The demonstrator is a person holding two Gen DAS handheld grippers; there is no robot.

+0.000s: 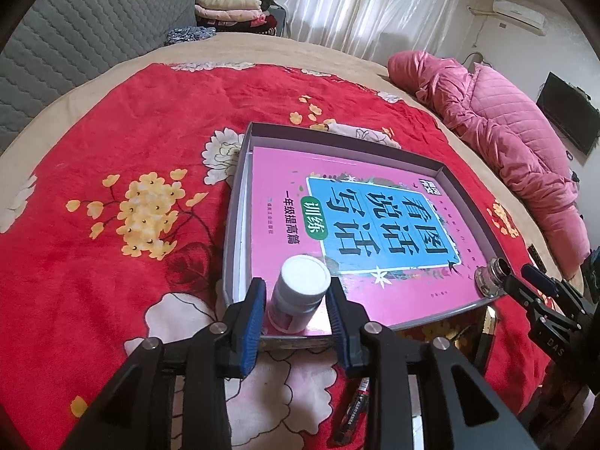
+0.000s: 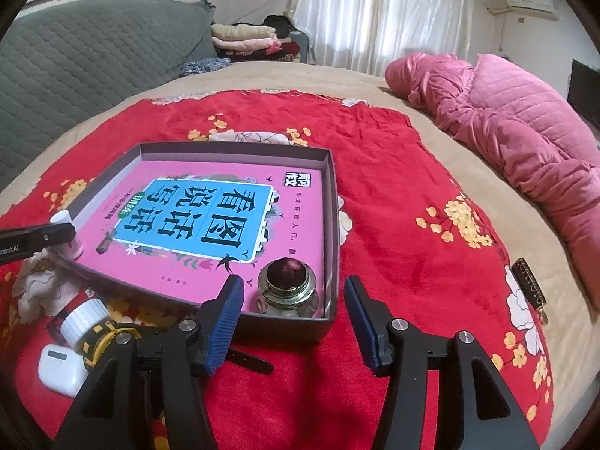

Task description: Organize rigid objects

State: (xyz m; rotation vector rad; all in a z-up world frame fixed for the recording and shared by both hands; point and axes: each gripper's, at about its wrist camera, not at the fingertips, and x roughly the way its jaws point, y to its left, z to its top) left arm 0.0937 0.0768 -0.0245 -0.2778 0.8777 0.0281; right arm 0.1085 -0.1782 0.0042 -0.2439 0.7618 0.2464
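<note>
Left gripper [image 1: 296,322] is sitting at the near-left corner of the grey tray [image 1: 240,202], blue pads straddling a white-capped bottle [image 1: 298,292]. The bottle is standing upright inside the tray on the pink book [image 1: 375,225]; a thin gap is showing on each side of it, so the pads are not pressing. A red-labelled pen [image 1: 352,408] is lying on the blanket under this gripper, outside the tray edge.

Right gripper [image 2: 294,322] is hovering just outside the tray's near-right corner, jaws standing wide apart with nothing gripped. A glass ink jar [image 2: 287,288] is sitting inside that corner, close to the near wall and right wall, not touching either pad. A black strap [image 2: 249,362] is lying on the blanket below the near wall.

Near-left in the right wrist view, a white earbud case [image 2: 62,373] and a white-capped yellow item [image 2: 88,320] are crowding the blanket by the tray.

Farther out, the book is filling most of the tray floor, leaving a narrow strip along the left wall. The red floral blanket [image 2: 393,195] is lying open to the right and behind the tray. A pink quilt [image 2: 525,142] is bunching along the far right edge of the bed.
</note>
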